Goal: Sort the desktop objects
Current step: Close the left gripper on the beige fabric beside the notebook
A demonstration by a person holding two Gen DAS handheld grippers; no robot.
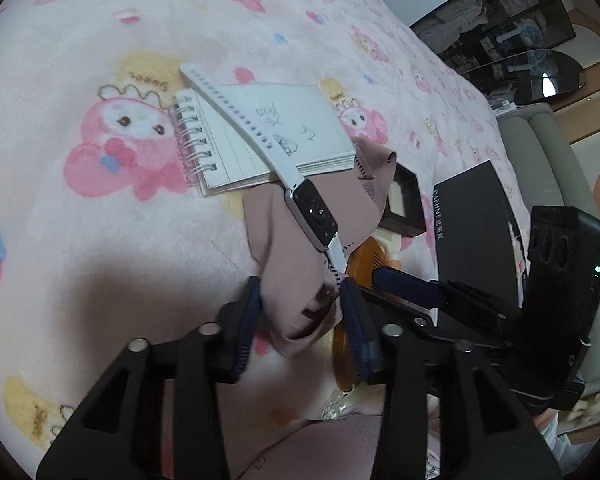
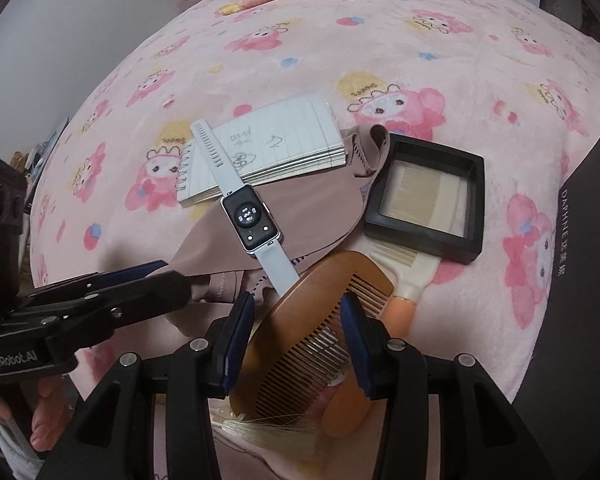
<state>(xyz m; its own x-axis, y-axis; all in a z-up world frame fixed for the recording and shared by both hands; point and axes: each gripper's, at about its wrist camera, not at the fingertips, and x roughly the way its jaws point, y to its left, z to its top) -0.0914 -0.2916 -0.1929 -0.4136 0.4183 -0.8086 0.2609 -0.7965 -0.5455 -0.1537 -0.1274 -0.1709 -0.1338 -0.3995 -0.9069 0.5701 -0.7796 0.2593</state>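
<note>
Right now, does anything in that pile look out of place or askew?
Yes. The items lie in an overlapping heap. The watch sprawls slantwise, its strap across the notebook and its body on the rumpled cloth. The wooden comb stands tilted over the watch strap's end, and the white comb is half under the black frame.

Notebook (image 2: 260,148) at back on blanket (image 2: 440,32). Watch (image 2: 251,218) laid across notebook and cloth (image 2: 312,216). Box (image 2: 426,196) right of cloth. Wooden comb (image 2: 320,332) nearest, overlapping watch strap; second comb (image 2: 404,268) partly under box.
</note>
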